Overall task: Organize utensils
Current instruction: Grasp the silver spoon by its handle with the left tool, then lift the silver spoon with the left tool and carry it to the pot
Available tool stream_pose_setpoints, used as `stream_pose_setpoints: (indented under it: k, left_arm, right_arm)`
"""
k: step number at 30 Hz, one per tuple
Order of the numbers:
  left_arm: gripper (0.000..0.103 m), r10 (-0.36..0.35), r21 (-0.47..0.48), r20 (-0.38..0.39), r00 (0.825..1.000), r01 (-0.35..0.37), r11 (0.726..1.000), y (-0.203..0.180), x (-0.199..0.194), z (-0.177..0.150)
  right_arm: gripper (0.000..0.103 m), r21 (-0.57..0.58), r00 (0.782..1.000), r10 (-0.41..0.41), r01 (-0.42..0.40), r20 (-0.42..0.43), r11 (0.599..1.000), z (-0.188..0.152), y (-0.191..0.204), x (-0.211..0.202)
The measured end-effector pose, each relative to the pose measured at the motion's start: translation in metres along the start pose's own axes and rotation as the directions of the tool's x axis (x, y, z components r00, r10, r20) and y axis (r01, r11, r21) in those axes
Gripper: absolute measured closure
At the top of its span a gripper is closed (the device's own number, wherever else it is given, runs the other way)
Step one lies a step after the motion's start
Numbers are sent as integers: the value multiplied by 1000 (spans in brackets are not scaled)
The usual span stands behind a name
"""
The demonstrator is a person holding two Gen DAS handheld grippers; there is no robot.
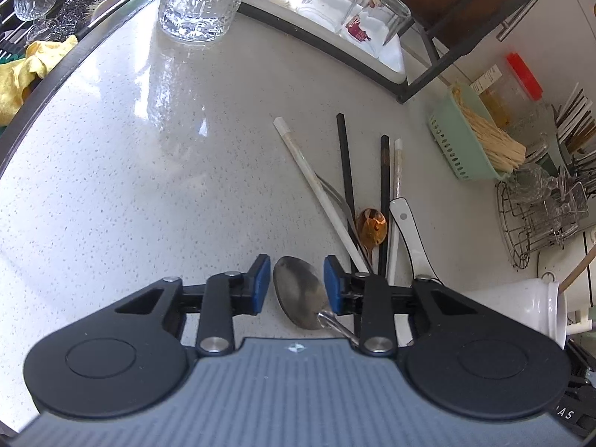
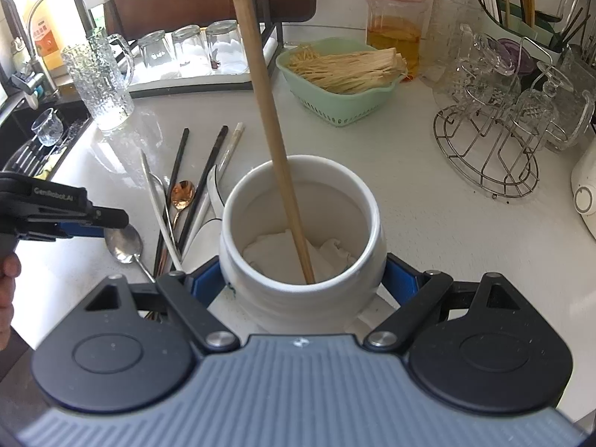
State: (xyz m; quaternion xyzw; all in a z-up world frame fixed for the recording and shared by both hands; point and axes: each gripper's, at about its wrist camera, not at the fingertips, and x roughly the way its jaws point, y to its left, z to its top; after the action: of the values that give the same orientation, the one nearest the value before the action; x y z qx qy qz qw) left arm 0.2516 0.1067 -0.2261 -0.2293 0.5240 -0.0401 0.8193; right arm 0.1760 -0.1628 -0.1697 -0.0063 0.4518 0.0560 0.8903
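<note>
A steel spoon point(image 1: 300, 290) point(image 2: 123, 246) lies on the white counter, its bowl between the blue pads point(image 1: 260, 283) of my left gripper point(image 1: 297, 283) point(image 2: 111, 219). A sliver of counter shows beside the left pad, so the jaws stand open close around the bowl. To the spoon's right lie a white chopstick point(image 1: 316, 190), black chopsticks point(image 1: 346, 171), a copper spoon point(image 1: 371, 223) and a white ceramic spoon point(image 1: 409, 231). My right gripper point(image 2: 303, 283) is shut on a white ceramic jar point(image 2: 231, 201) point(image 1: 521, 309). A long wooden stick point(image 2: 268, 111) leans inside the jar on a white cloth.
A textured glass mug point(image 2: 108, 85) stands at the back left by the sink point(image 2: 44, 138). Behind are a tray of upturned glasses point(image 2: 193, 56), a green basket of sticks point(image 2: 342, 70) and a red-lidded jar point(image 2: 396, 18). A wire rack of glasses point(image 2: 491, 141) is on the right.
</note>
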Motion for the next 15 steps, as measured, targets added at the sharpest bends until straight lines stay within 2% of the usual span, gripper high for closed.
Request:
stream_pose_setpoints:
  k: [2,4,15]
  left_arm:
    - [88,6,14,-14,1000,-6,1000,-2,3,1]
    - [94,4,8,-26,1000,-4,1000,0,5,1]
    - [100,3,71,10,1000,-4,997,-17,-13,7]
  right_arm:
    - [12,2,1000,-2,2,-1,1000,0,0,0]
    - [12,-3,1000,0,0,0,1000,0,1,0]
    - [12,-39,999,34,-35,-9,999,0,-2,1]
